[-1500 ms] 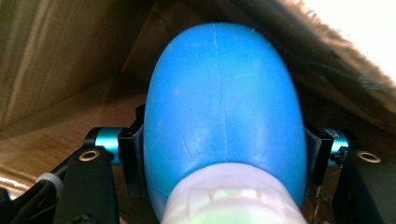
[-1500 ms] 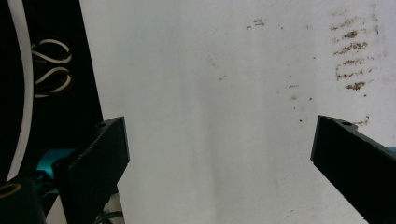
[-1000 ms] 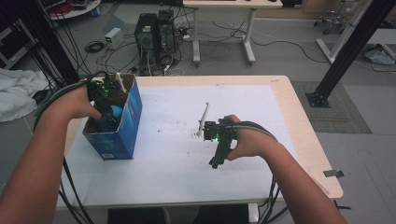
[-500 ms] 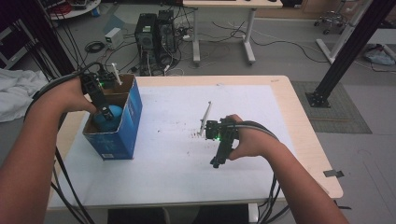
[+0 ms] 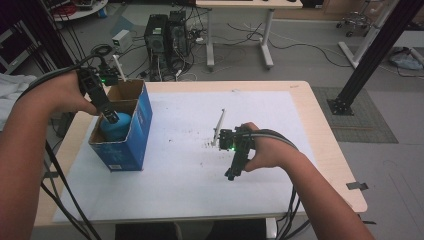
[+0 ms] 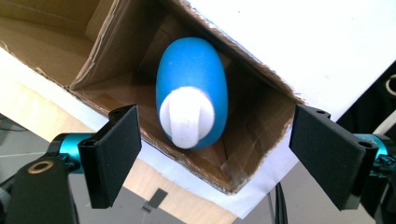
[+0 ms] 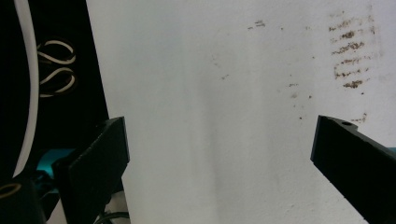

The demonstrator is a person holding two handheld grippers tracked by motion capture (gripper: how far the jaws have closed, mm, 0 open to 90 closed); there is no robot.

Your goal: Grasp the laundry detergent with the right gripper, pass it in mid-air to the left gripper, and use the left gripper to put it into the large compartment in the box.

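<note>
A blue bottle with a white cap (image 6: pixel 191 93) stands inside an open cardboard box with blue outer walls (image 5: pixel 125 147) at the table's left; from above the bottle (image 5: pixel 119 129) shows in the box. My left gripper (image 5: pixel 110 116) hovers just over the box's opening, its jaws having just been opening. In the left gripper view my left gripper (image 6: pixel 215 158) is open, its pads well clear of the bottle on both sides. My right gripper (image 5: pixel 233 172) rests low over the white sheet (image 5: pixel 175 170) at centre right. Seen in its own view, my right gripper (image 7: pixel 219 163) stands open with nothing between its jaws.
Dark smudges (image 7: pixel 348 60) mark the sheet near the right gripper. The wooden table edge (image 5: pixel 330 145) runs along the right. Computer towers (image 5: pixel 167 35) and cables sit on the floor behind the table, and a black frame post (image 5: pixel 370 55) stands at the back right.
My left gripper has risen out of the box and its jaws have spread apart, leaving the blue bottle inside. The right hand and gripper have stayed where they were.
</note>
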